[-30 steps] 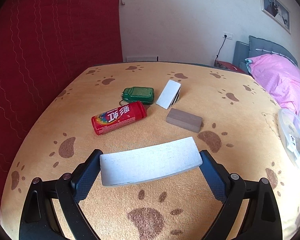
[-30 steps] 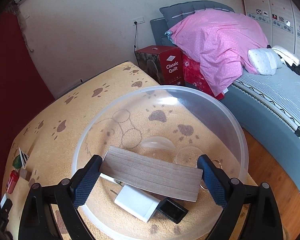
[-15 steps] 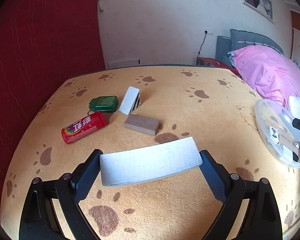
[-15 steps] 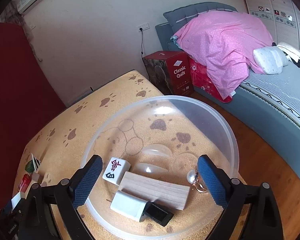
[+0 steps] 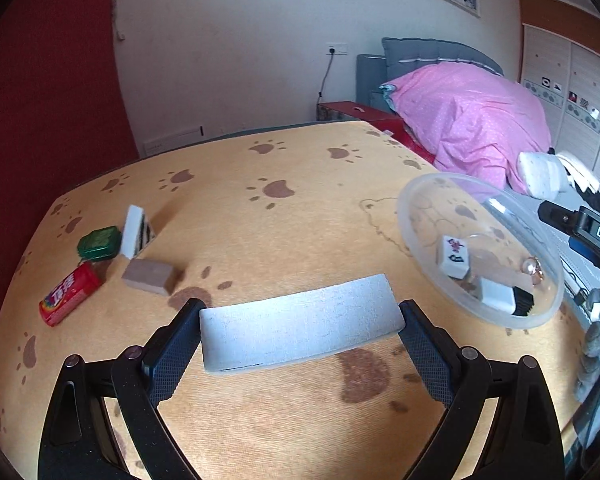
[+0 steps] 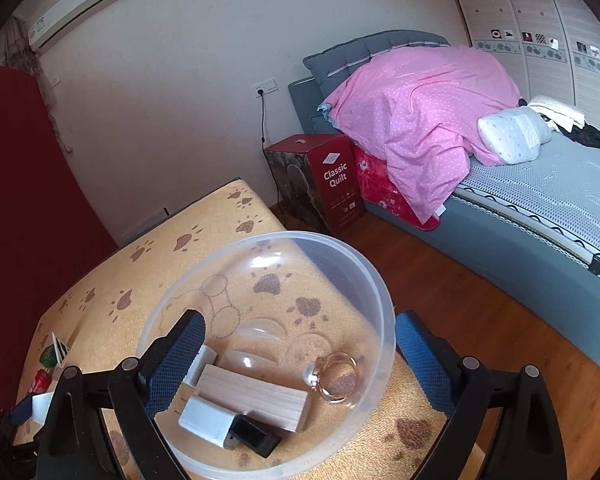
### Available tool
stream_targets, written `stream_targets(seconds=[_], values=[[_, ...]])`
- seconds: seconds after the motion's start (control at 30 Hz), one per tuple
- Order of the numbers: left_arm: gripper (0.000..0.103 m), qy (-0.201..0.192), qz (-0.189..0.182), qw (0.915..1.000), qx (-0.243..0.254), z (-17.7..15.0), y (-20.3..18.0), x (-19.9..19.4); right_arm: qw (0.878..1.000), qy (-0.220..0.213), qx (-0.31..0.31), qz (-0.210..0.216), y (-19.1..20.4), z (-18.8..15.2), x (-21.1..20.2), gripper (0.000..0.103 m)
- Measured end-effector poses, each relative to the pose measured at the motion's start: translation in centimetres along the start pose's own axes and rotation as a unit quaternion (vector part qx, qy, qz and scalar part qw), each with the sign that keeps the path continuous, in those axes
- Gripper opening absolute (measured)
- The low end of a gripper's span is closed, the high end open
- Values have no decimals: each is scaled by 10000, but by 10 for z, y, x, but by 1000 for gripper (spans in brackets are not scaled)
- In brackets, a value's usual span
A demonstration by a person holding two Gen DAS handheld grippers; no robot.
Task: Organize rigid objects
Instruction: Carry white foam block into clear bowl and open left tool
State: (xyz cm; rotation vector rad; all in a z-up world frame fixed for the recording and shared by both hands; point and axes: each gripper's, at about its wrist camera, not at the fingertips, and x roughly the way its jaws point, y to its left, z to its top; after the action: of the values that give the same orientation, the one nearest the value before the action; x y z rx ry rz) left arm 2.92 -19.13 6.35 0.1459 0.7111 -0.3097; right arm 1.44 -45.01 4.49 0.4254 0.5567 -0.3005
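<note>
My left gripper [image 5: 300, 332] is shut on a flat white block [image 5: 300, 322], held above the paw-print table. To its right sits a clear plastic bowl [image 5: 416, 200] holding a mahjong tile [image 5: 454, 256], a wooden block [image 5: 500, 274] and a white-and-black charger [image 5: 504, 298]. In the right wrist view the bowl [image 6: 340, 248] lies under my right gripper [image 6: 300, 356], which is open and empty above the wooden block [image 6: 252, 398], the charger [image 6: 216, 424] and a ring [image 6: 334, 374]. A brown block [image 5: 148, 276], red tube [image 5: 70, 294], green tin [image 5: 99, 242] and white wedge [image 5: 134, 230] lie at the left.
The table [image 5: 300, 208] has a yellow paw-print cloth; its right edge drops to a wooden floor [image 6: 460, 300]. A red quilt box [image 6: 324, 184] and a bed with a pink duvet [image 6: 420, 112] stand beyond. A red curtain [image 5: 40, 80] hangs at the left.
My right gripper let go of the wooden block into the bowl, then drew back and up. My left gripper carried the white block rightward, bringing the bowl closer in its view.
</note>
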Motion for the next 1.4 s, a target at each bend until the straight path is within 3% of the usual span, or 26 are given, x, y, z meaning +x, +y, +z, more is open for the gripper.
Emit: stream_targets(seconds=[0.53, 0.87, 1.07, 1.4], values=[[95, -110, -1031, 9915, 786, 28, -101, 18, 9992, -224, 181, -267, -19, 7, 0, 98], [96, -165, -1503, 9832, 1024, 35, -134, 30, 9982, -315, 352, -370, -29, 12, -3, 98], [97, -55, -1435, 9844, 1014, 31, -135, 37, 9980, -336, 376, -373, -30, 12, -4, 98], [97, -46, -1237, 9892, 784, 19, -104, 30, 9989, -211, 283, -306, -24, 6, -1, 98]])
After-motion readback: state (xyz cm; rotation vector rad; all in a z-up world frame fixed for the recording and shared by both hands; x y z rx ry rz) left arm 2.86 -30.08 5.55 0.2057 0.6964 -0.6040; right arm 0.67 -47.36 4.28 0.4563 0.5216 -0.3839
